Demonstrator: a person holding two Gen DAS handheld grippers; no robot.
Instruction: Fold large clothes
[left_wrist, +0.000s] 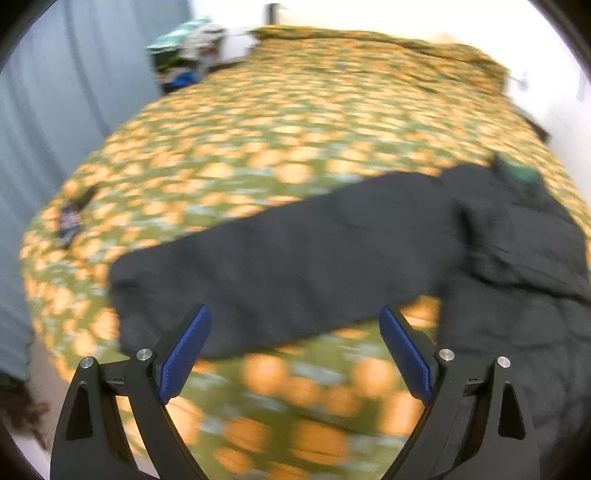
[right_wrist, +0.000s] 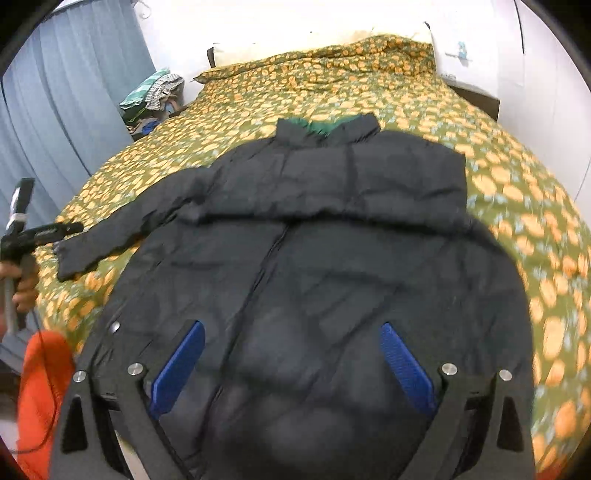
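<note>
- Black puffer jacket (right_wrist: 317, 236) lay front-up on the bed (right_wrist: 517, 192), collar toward the far end, hem toward the near edge.
- Green lining (right_wrist: 320, 127) showed inside the collar.
- Front closure ran down the middle of the jacket; a small metal snap (right_wrist: 115, 326) was visible near the hem on the left.
- One sleeve (right_wrist: 122, 229) stretched out to the left over the bedspread, cuff toward the left edge of the bed.
- The other side appeared folded in across the chest, with a horizontal fold edge lying over the body panel.
- Bedspread: green with orange blotches; it was bunched at the far end.
- Left hand-held gripper (left_wrist: 294, 347): blue pads (left_wrist: 184, 354) spread wide, nothing between them; it hung above the bedspread with the outstretched sleeve (left_wrist: 280, 266) just beyond the tips.
- Right hand-held gripper (right_wrist: 291, 365): pads spread wide over the jacket's lower front; no fabric pinched.
- In the right wrist view the left tool (right_wrist: 33, 236) showed at the far left beside the sleeve cuff, with a hand (right_wrist: 22, 284) on its grip and an orange sleeve (right_wrist: 44, 391) below.
- Blue-grey curtain (right_wrist: 66, 96) hung on the left.
- A pile of clothes (right_wrist: 155, 96) sat beside the bed's far left corner.
- A small dark object (left_wrist: 72, 221) lay on the bedspread at the left; too blurred to tell what.
</note>
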